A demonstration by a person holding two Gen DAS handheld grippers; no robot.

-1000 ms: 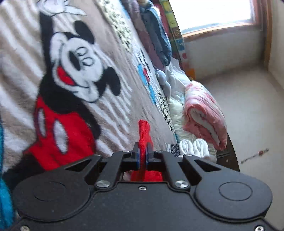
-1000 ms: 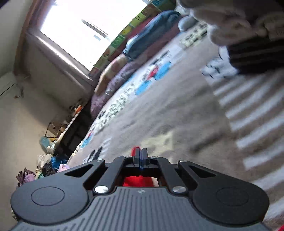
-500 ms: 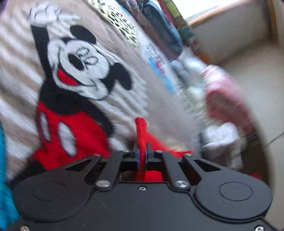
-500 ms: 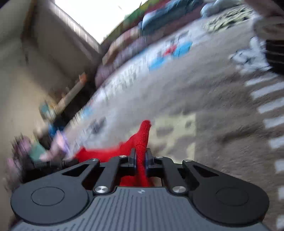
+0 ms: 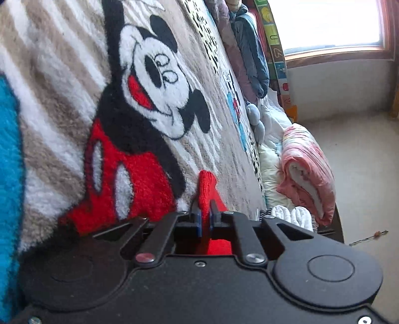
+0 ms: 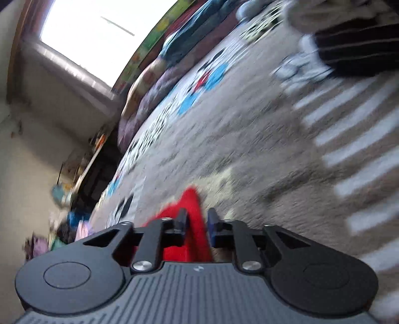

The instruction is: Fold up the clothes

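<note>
Striped cartoon-mouse blanket (image 5: 74,104) spread over the bed, folded pink-and-white towel (image 5: 309,174) at its edge, white socks (image 5: 294,216) just beside it, bright window (image 5: 331,22), beige carpet floor (image 5: 369,179)

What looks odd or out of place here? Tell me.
Nothing much. The left gripper is shut on the red garment; the right gripper has parted around it. The right view is blurred.

The red knitted garment (image 5: 206,189) is bright red with a ribbed knit texture. In the left wrist view, a bunched fold of it stands up at lower centre of the frame. In the right wrist view, the same red cloth (image 6: 193,224) appears blurred, at lower centre.
</note>
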